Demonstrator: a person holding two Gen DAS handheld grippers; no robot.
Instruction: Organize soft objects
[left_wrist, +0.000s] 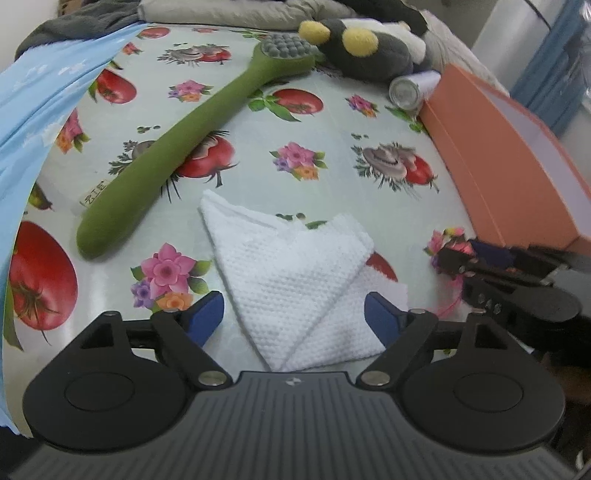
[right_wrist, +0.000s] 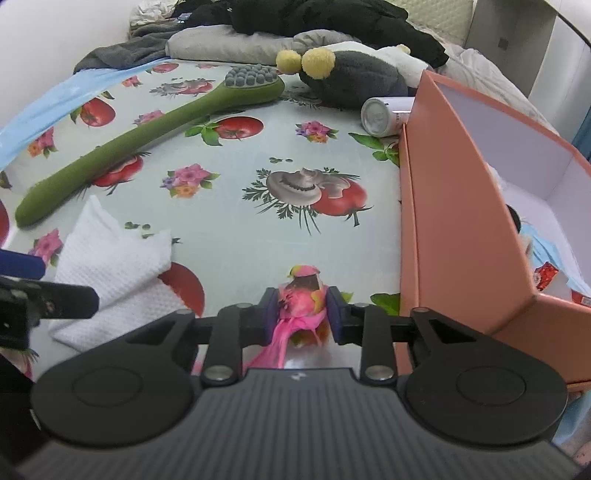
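My left gripper (left_wrist: 293, 317) is open over a folded white cloth (left_wrist: 295, 280) on the patterned table; the cloth lies between its blue fingers. The cloth also shows in the right wrist view (right_wrist: 110, 269). My right gripper (right_wrist: 302, 314) is shut on a small pink and yellow soft toy (right_wrist: 301, 295) with pink strands hanging down, just left of the orange box (right_wrist: 461, 206). A long green massage brush (left_wrist: 184, 147) lies to the left. A dark plush toy with yellow ears (left_wrist: 365, 51) sits at the back.
A white cylinder (left_wrist: 410, 90) lies beside the orange box (left_wrist: 498, 155). The box holds a few items (right_wrist: 546, 266). A light blue sheet (left_wrist: 40, 122) hangs at the left. Grey and black clothes (right_wrist: 280, 26) pile up at the back.
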